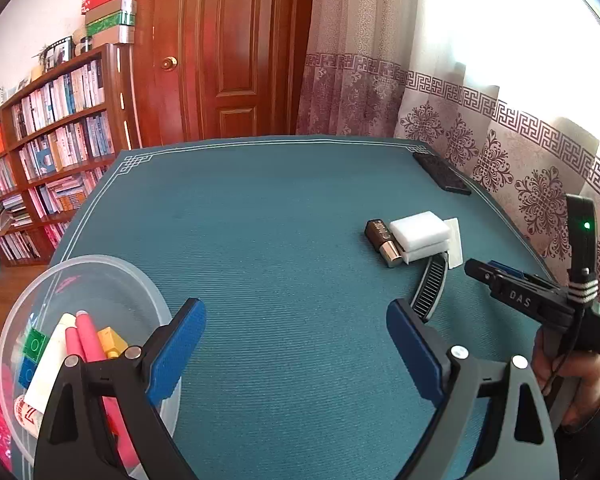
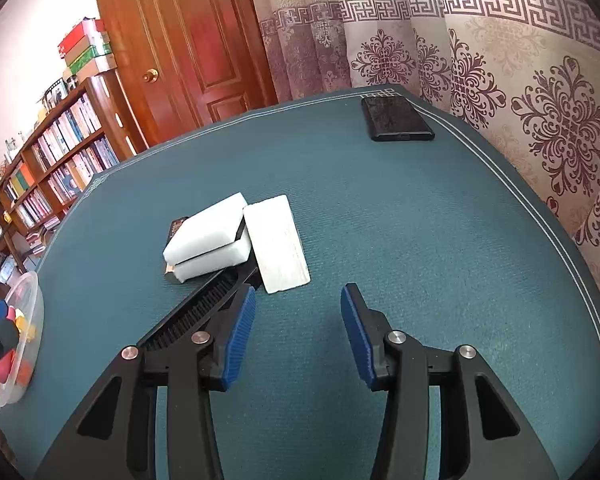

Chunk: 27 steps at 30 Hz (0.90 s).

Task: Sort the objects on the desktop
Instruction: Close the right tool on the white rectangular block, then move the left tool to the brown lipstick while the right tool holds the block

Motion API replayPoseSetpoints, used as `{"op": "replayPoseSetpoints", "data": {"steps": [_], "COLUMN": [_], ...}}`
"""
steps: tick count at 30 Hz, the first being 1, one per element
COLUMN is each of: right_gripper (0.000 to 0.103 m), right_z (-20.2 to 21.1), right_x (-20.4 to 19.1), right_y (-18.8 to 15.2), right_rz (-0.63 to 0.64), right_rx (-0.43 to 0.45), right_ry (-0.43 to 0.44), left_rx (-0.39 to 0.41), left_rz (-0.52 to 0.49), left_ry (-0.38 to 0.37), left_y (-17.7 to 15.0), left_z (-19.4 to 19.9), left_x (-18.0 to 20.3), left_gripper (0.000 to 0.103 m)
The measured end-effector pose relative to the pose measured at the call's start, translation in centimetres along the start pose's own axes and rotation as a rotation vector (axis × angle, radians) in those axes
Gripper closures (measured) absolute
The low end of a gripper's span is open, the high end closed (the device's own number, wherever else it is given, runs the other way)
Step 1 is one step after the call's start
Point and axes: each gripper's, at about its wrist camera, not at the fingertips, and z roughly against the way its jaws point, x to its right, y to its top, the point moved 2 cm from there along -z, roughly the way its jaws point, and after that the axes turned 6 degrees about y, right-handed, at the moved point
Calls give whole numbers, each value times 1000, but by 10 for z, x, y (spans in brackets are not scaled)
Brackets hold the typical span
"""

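My left gripper (image 1: 296, 340) is open and empty, low over the teal mat, with a clear plastic bowl (image 1: 100, 259) just to its left. The bowl holds pink sticks (image 1: 88, 340), a yellow block, green and blue bricks and a white tube. Further right lies a cluster: two stacked white sponges (image 1: 420, 234), a brown-and-gold tube (image 1: 382, 240), a flat white packet (image 1: 455, 240) and a curved black comb (image 1: 430, 288). My right gripper (image 2: 298, 320) is open and empty, just short of the white packet (image 2: 276, 244) and sponges (image 2: 208, 236). Its left finger sits beside the comb (image 2: 204, 304).
A black flat device (image 2: 396, 118) lies near the mat's far right corner. Patterned curtains (image 2: 540, 120) hang close along the right edge. A wooden door (image 1: 228, 48) and bookshelves (image 1: 52, 128) stand beyond the table. A hand (image 1: 572, 384) holds the right gripper.
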Motion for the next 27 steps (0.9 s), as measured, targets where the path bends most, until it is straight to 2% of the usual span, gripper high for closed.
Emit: {"op": "replayPoseSetpoints", "data": {"steps": [8,15,21,24,27], "right_gripper": [55,55,59,68,68], "right_z": [-23,-33,-35,-36,-35], "right_x": [-5,-15,-12,-10,-6], "right_y": [14,22,26,26,26], "right_rz": [25,64,52,52,38], "right_rx": [-33,-36,-35,-46,-43], "right_ry": [35,9,-3,-7,-1], "left_rx": [-24,-40,-54,-62,-63], "left_rz": [-24,-16,-13,-11,-15], "left_ry": [-5,-1,6,5,0], "left_y": [0,-1,-1,1,2], "left_z": [-11,-20,-27,-32,-34], "left_x": [11,8,8,11,15], "left_gripper": [9,9,9,9,9]}}
